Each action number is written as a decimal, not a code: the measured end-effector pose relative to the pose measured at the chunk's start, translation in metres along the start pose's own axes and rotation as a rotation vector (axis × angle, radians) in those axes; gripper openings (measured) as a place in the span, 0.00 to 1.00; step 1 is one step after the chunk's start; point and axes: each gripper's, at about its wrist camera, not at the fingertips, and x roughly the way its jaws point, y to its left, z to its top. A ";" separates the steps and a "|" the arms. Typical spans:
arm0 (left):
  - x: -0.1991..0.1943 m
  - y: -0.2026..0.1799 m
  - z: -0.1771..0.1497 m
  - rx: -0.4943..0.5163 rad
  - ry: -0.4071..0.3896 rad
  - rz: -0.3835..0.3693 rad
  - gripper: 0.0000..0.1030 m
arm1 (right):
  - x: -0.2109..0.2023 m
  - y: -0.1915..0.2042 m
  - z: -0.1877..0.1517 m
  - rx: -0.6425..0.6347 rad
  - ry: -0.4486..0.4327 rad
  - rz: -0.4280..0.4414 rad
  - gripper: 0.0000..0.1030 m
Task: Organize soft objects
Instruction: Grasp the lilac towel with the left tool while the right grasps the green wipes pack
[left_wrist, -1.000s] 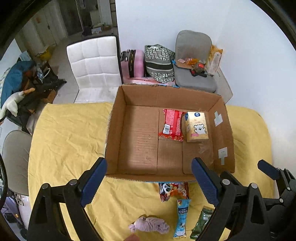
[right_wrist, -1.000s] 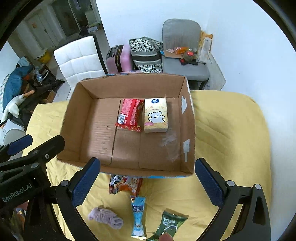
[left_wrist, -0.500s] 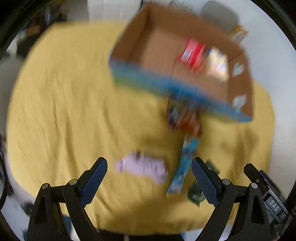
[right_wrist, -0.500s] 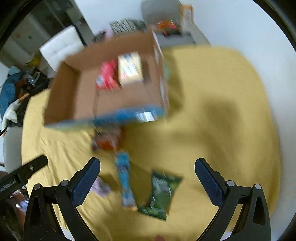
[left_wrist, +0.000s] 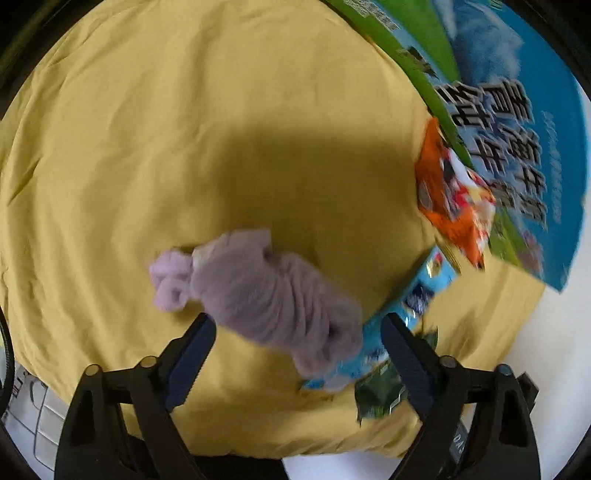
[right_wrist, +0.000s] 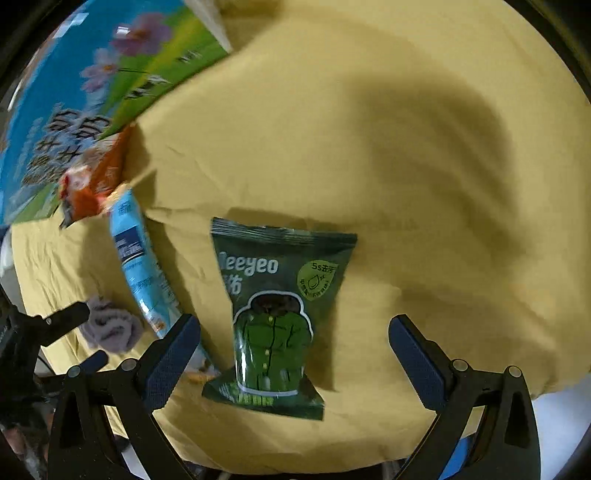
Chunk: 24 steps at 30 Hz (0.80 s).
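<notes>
Beside box, orange pkt, blue pkt

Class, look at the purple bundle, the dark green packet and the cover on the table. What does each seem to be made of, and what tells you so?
Purple bundle: probably knitted or fleecy fabric, matt; its surface looks fuzzy and ribbed.
Dark green packet: likely plastic film, slightly glossy, with crimped end seams and printed artwork.
Yellow cover: woven cloth, matt; it shows soft creases and folds.
</notes>
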 end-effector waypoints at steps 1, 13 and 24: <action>0.002 -0.002 0.004 0.003 -0.004 0.016 0.69 | 0.003 -0.002 0.002 0.011 0.008 0.012 0.92; -0.003 -0.049 -0.033 0.506 -0.151 0.445 0.52 | 0.017 0.020 0.005 -0.225 0.044 -0.146 0.53; 0.035 -0.067 -0.031 0.460 -0.170 0.423 0.46 | 0.027 0.017 0.010 -0.223 0.066 -0.185 0.55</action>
